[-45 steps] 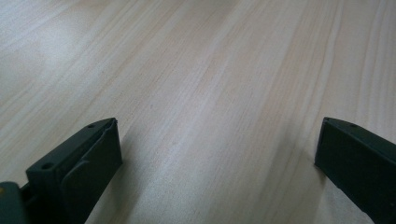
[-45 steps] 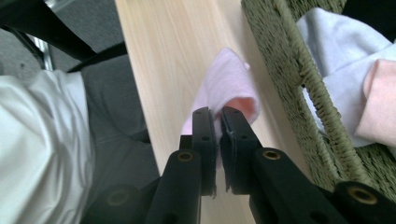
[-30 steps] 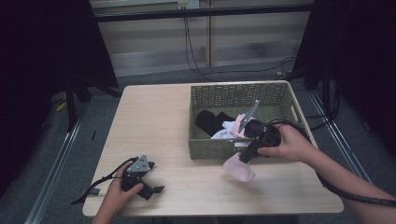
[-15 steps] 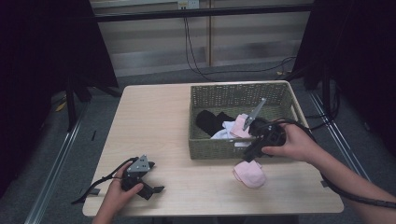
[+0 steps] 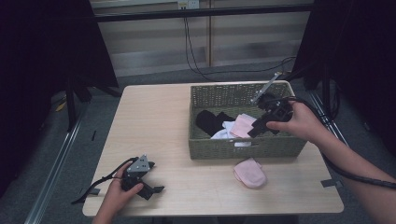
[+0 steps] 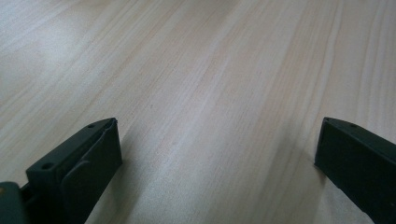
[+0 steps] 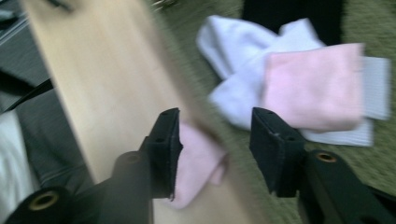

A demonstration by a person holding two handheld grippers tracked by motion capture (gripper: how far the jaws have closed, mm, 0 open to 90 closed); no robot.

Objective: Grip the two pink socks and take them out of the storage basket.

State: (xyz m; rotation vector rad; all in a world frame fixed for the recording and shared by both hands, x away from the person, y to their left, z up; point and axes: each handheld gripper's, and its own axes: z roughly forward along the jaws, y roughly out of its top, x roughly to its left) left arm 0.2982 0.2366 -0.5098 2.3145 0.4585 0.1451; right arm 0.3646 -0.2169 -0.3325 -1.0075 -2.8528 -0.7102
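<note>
Two grippers are in your hands: your left gripper (image 5: pixel 150 186) rests on the wooden table (image 5: pixel 154 121) at its near left corner, jaws spread wide over bare wood. A pink sock (image 5: pixel 250 172) lies just before the woven basket (image 5: pixel 243 148). Your right gripper (image 5: pixel 258 128) hovers above the basket's socks, jaws partly apart, gripping nothing.

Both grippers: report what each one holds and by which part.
Nothing is held. The right gripper hangs open over the basket, the pink sock lying free on the table; the left gripper rests open on bare wood.
</note>
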